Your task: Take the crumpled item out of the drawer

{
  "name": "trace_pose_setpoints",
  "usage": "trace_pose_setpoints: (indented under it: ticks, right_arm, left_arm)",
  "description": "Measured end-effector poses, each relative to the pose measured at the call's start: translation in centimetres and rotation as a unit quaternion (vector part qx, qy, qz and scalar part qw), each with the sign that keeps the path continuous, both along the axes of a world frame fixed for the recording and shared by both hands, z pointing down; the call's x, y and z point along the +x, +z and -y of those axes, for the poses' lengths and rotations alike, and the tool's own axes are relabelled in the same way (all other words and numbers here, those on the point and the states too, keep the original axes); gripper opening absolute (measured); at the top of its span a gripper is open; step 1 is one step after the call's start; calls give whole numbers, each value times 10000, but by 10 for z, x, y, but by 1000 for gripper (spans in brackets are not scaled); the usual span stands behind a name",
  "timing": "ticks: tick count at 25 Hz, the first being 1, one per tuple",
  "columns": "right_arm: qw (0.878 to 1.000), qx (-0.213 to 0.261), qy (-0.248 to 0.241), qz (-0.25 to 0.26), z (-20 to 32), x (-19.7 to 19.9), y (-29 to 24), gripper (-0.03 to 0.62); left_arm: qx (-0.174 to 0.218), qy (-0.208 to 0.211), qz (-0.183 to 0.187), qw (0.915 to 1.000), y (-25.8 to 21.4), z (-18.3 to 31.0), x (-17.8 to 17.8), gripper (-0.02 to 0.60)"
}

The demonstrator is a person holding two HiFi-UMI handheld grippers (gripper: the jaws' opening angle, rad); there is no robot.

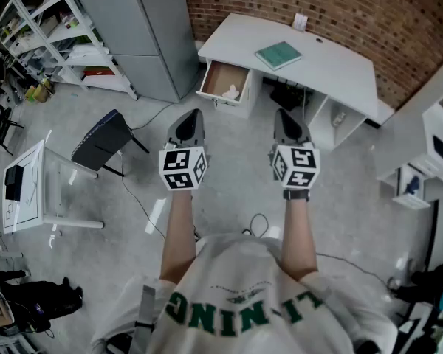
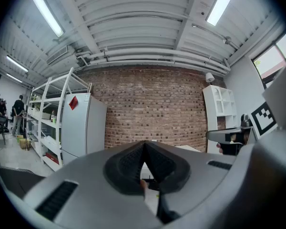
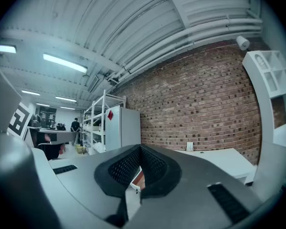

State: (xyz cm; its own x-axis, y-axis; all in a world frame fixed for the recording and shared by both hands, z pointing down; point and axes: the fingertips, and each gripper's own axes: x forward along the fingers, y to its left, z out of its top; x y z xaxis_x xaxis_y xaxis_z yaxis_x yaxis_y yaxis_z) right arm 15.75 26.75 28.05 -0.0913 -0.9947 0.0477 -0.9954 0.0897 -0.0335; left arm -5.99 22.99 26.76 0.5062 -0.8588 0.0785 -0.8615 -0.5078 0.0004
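Crumpled item [image 1: 231,92] in drawer [image 1: 220,76]; left tool [image 1: 193,116], right tool [image 1: 283,115] both closed, empty.

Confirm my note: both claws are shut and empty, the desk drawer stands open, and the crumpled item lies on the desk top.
Wrong on one point: the crumpled item lies inside the open drawer, not on the desk top, as the head view shows. The left claw and right claw are shut and empty.

White T-shirt [image 1: 240,290] with green lettering
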Motion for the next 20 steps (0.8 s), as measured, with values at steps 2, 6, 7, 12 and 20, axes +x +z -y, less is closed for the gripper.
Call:
trace_pose_setpoints:
  ticks: [2,6,7,12,20]
  right_arm:
    - [10000,8,-38,-4,-6,5,2,2]
    - [9999,19,-132,42,-15,20,7,2]
    - [9998,17,-157,75,-17,23,8,2]
    - [9994,-88,-287,169,-21,23,20,2]
    - [9986,-211,-457,179,10,6,42,2]
  left_arm:
    - [7,-4,-38,10000,1,-6,8,-8]
    - [12,4,-102,9999,3,-20,28,-8]
    - [3,28,-116,9999,5,-23,33,-8]
    - [-113,96,-96,9998,16,-26,46,-8]
    - [-259,322,-111,9991,40,15,57,-8]
